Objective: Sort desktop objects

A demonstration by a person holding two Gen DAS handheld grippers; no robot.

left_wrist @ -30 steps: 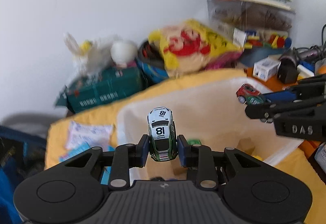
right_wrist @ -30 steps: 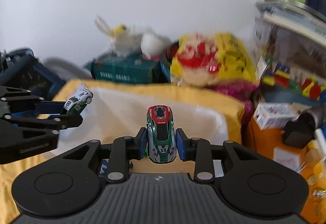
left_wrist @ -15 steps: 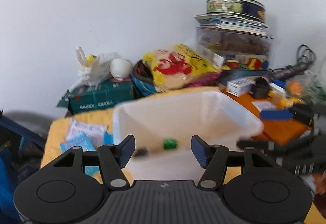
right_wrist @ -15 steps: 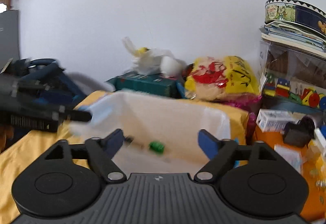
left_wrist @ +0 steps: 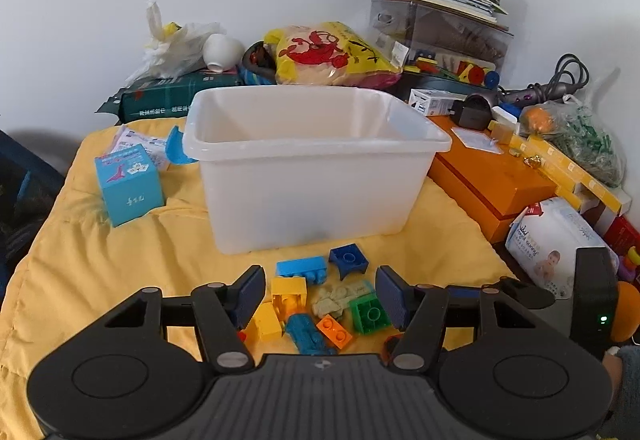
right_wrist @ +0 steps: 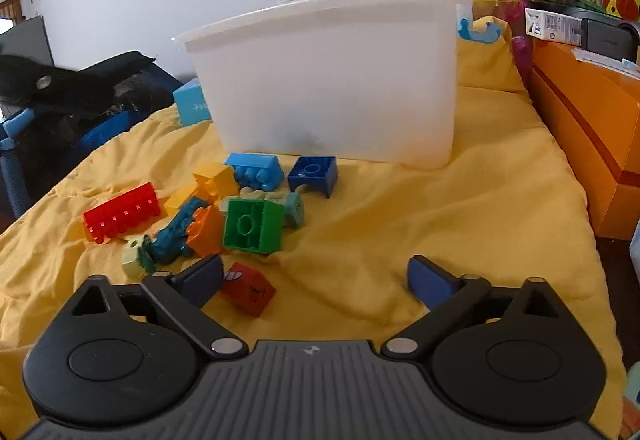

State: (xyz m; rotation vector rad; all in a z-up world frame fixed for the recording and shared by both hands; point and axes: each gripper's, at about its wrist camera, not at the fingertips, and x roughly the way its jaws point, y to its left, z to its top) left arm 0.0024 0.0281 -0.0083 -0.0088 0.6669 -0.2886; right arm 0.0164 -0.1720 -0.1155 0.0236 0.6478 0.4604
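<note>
The left gripper (left_wrist: 320, 294) is held with its jaws wide apart and nothing between the pads; a heap of building blocks is framed in the gap. In that heap a yellow block (left_wrist: 289, 292), a green block (left_wrist: 369, 314), an orange block (left_wrist: 335, 330), a light blue block (left_wrist: 301, 267) and a dark blue block (left_wrist: 349, 260) are seen lying close together on the yellow cloth (left_wrist: 120, 260), near its front edge.

The right gripper (right_wrist: 316, 278) is likewise spread open and empty, above a bare stretch of the yellow cloth (right_wrist: 460, 220). A small red cube (right_wrist: 248, 294) is seen just beside its left finger. From this view alone a long red block (right_wrist: 122, 218) is shown at the left end of the heap; the green block (right_wrist: 250, 226) is seen underside up.

Beyond the heap the white plastic bin (left_wrist: 312, 160) is set on the middle of the cloth. Its inner walls are shown only by the left view, though not its floor; by the right view only the outer wall (right_wrist: 332, 80) is given. A light blue box (left_wrist: 129, 184) is found to the bin's left, an orange box (left_wrist: 492, 176) off the cloth's right edge.
</note>
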